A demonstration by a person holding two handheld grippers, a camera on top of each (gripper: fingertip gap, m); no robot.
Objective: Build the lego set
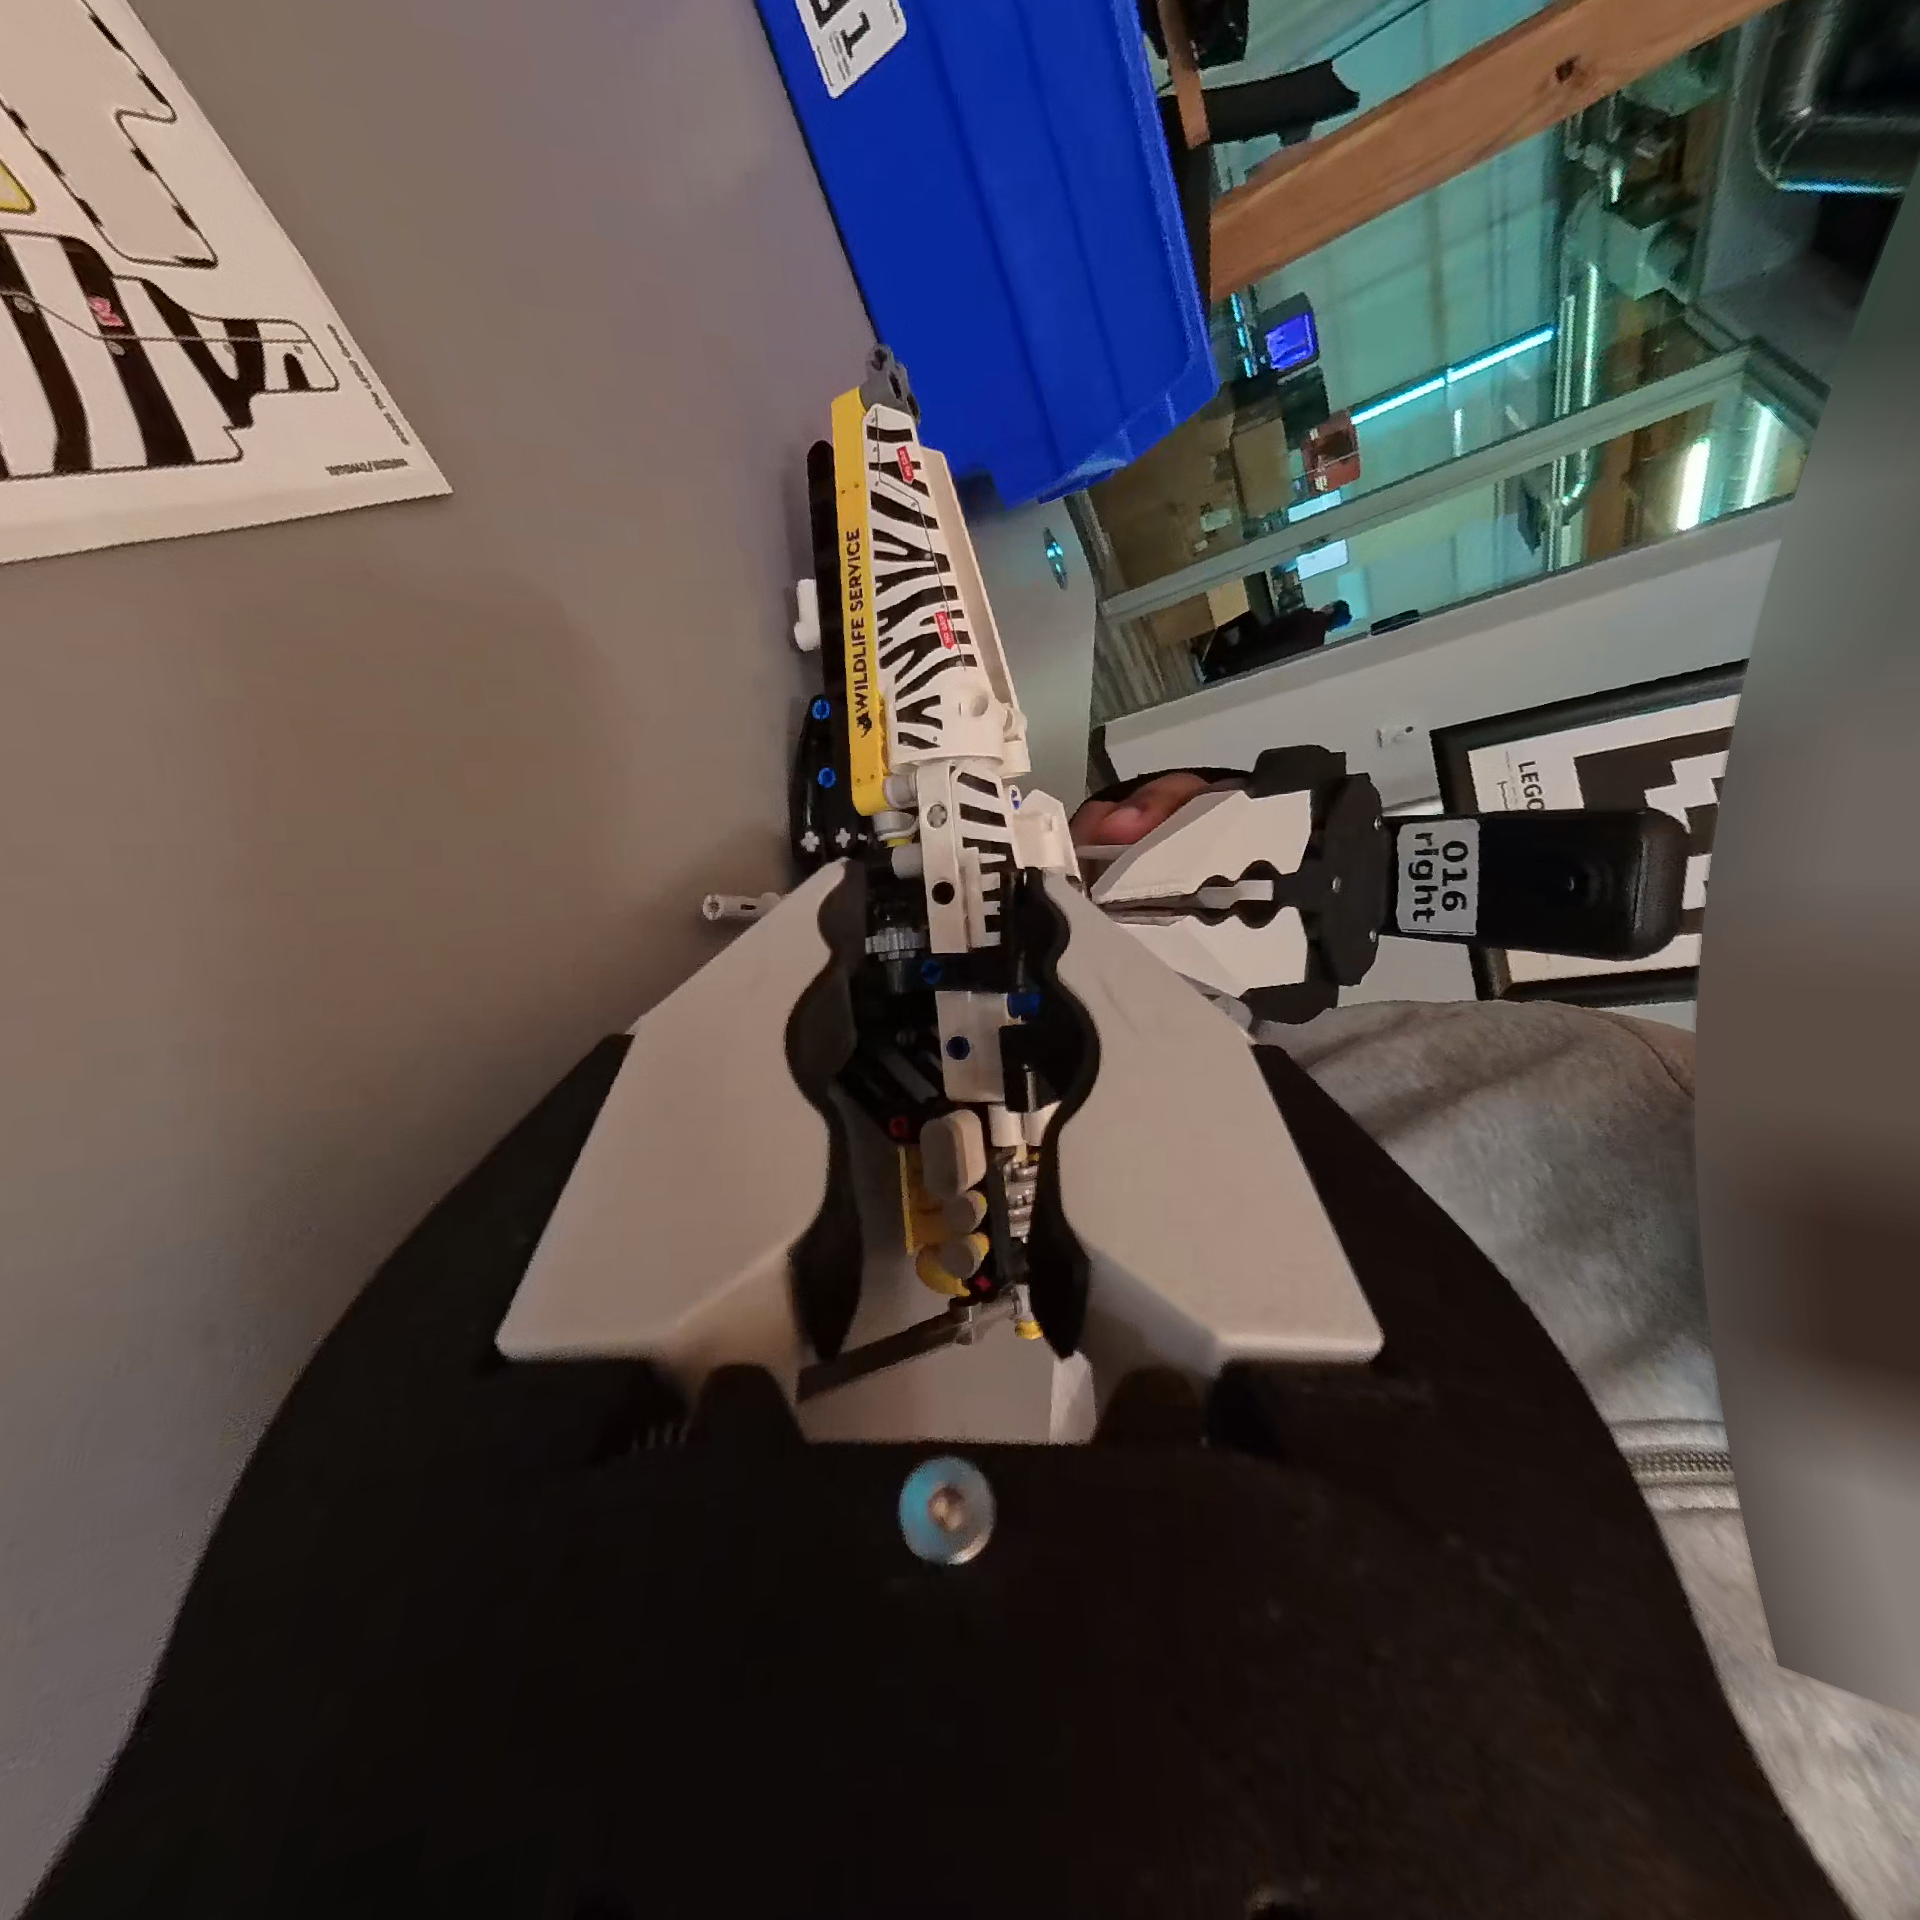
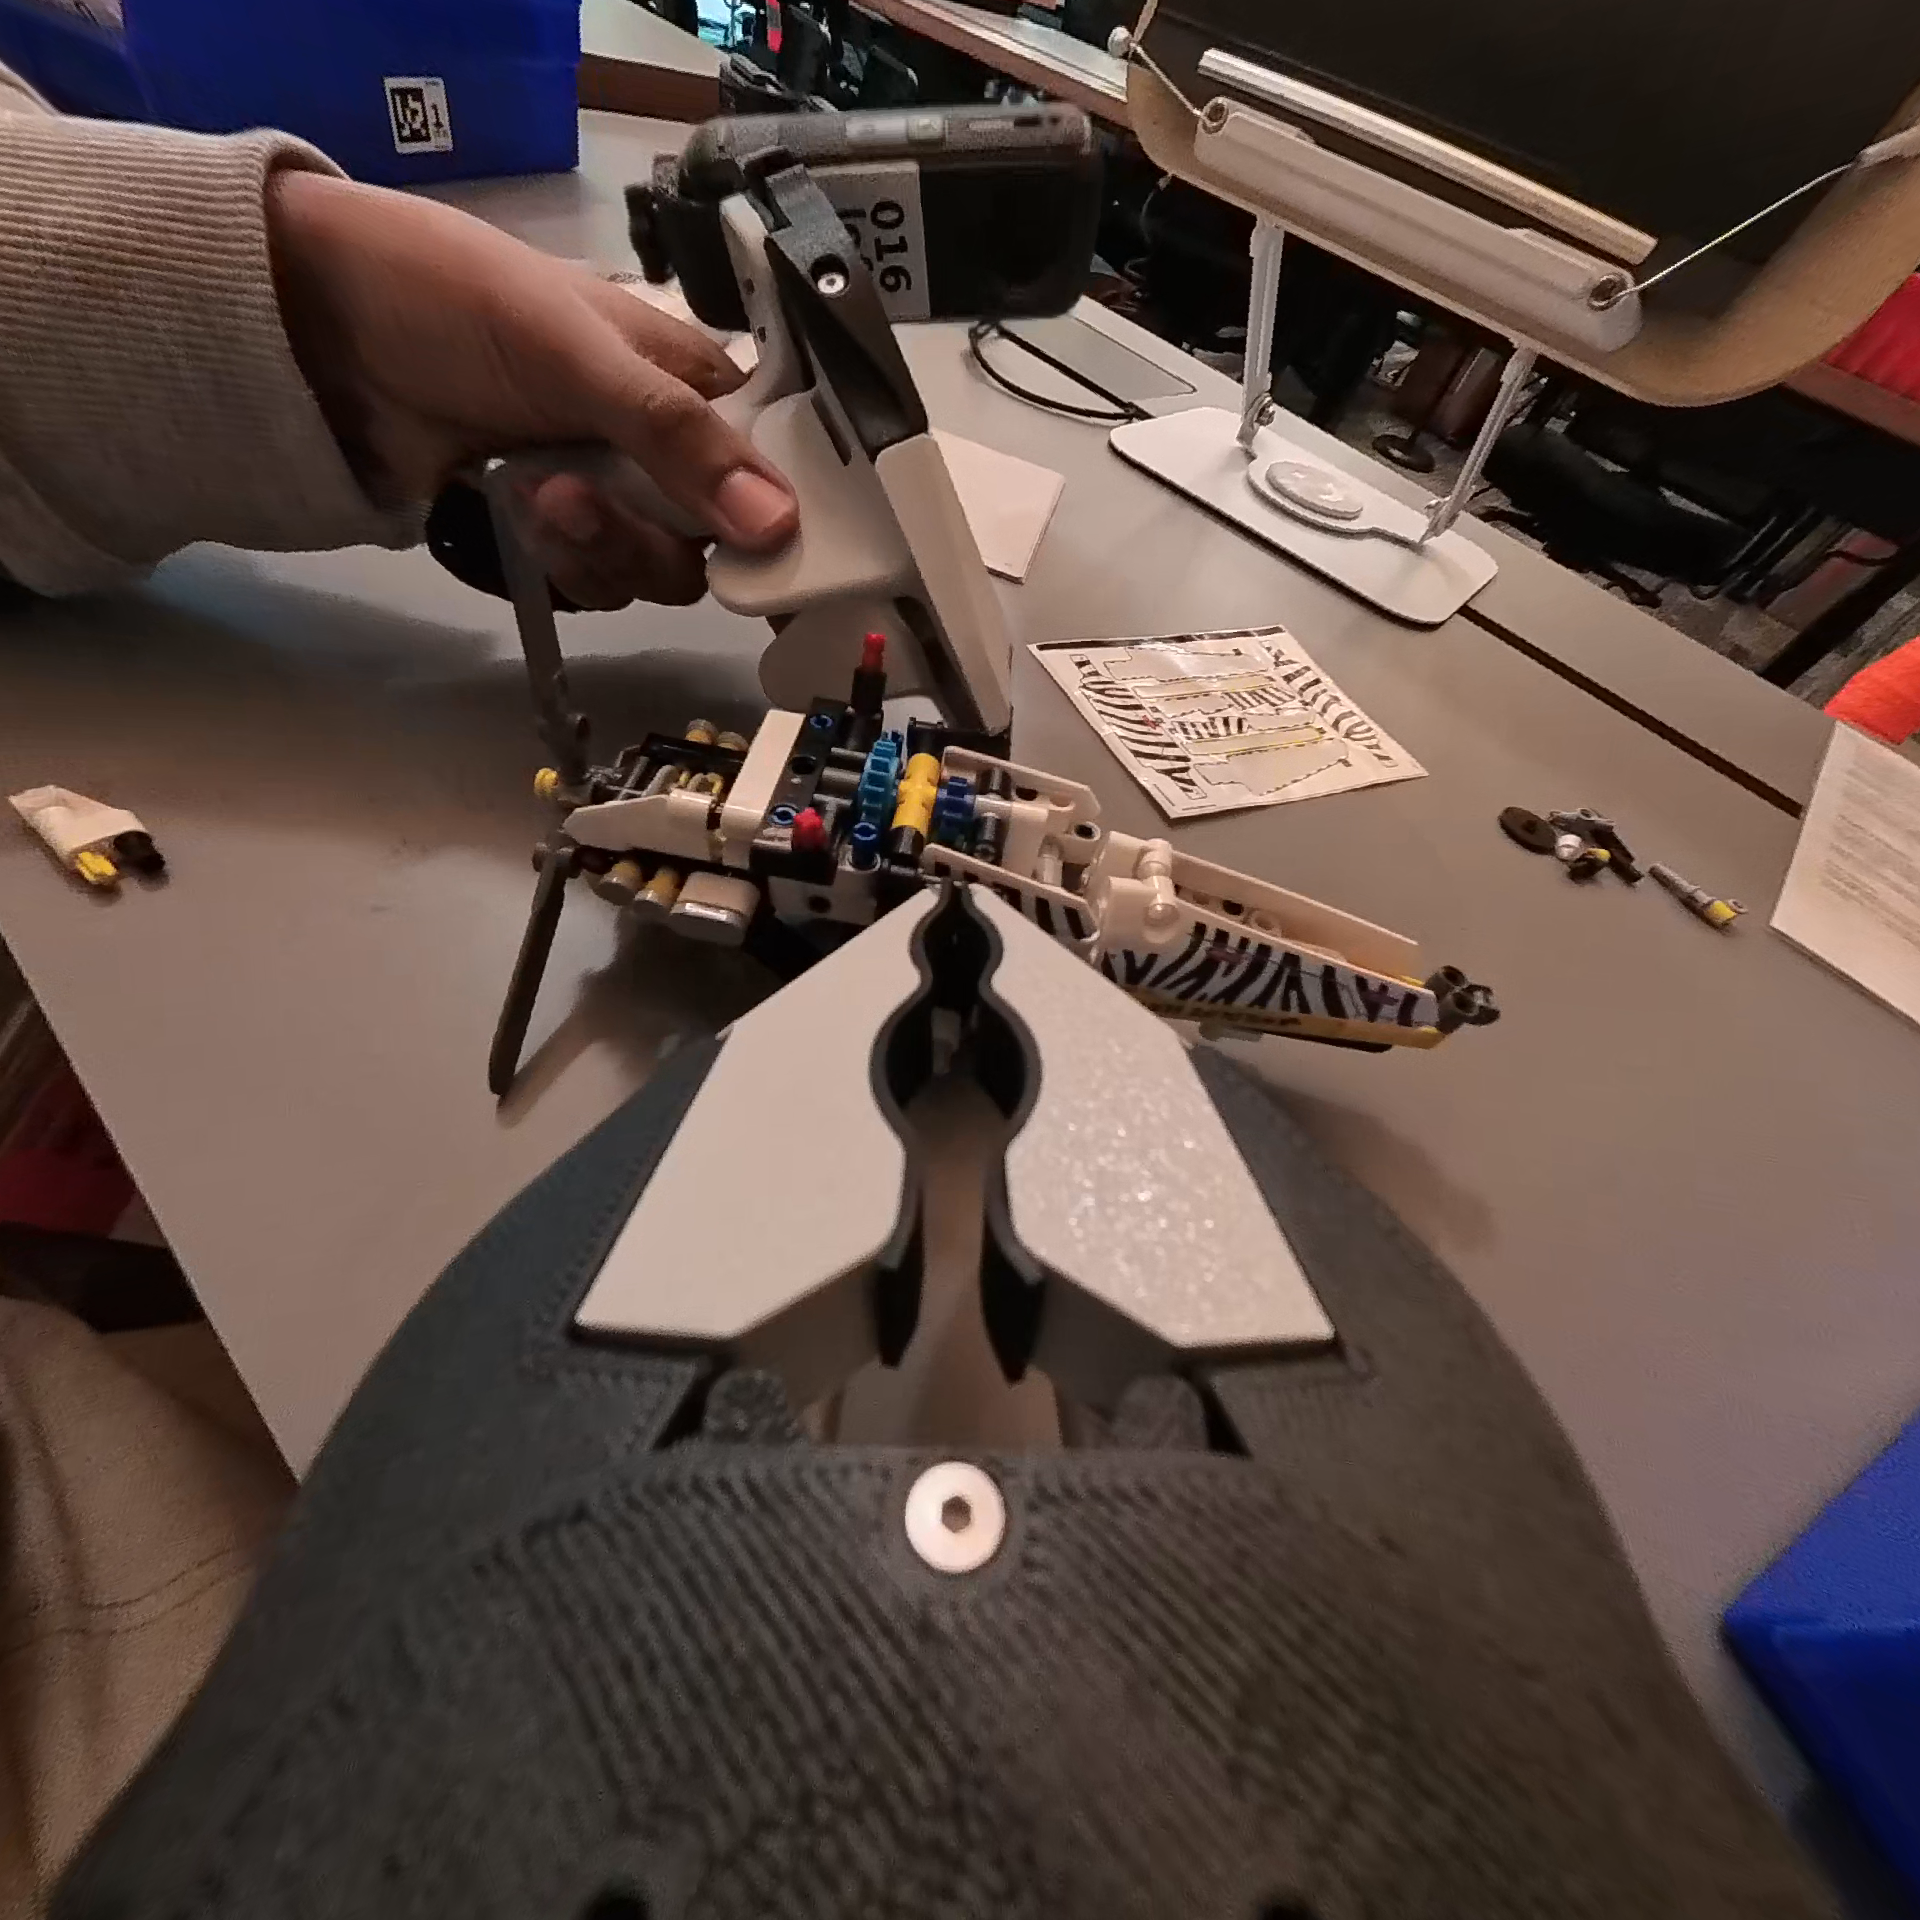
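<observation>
The lego model (image 1: 935,644) is a white, black and yellow helicopter body with a zebra-striped tail. My left gripper (image 1: 945,894) is shut on its body, and the tail points away from me. In the right wrist view the model (image 2: 831,821) sits low over the grey table (image 2: 312,1091), with the left gripper (image 2: 935,707) clamping it from above in a person's hand. Two long grey blades (image 2: 530,956) stick out at its left end. My right gripper (image 2: 951,899) is shut, with its tips against the model's near side. It also shows in the left wrist view (image 1: 1086,873).
A zebra sticker sheet (image 2: 1226,717) lies behind the model and shows in the left wrist view (image 1: 156,312). Loose small parts (image 2: 1590,842) and a paper (image 2: 1860,862) lie to the right, a small parts bag (image 2: 83,831) to the left. Blue bins (image 2: 343,83) (image 2: 1839,1621) and a monitor stand (image 2: 1309,499) border the table. The left gripper's tips are roughly 5 cm from the right gripper's.
</observation>
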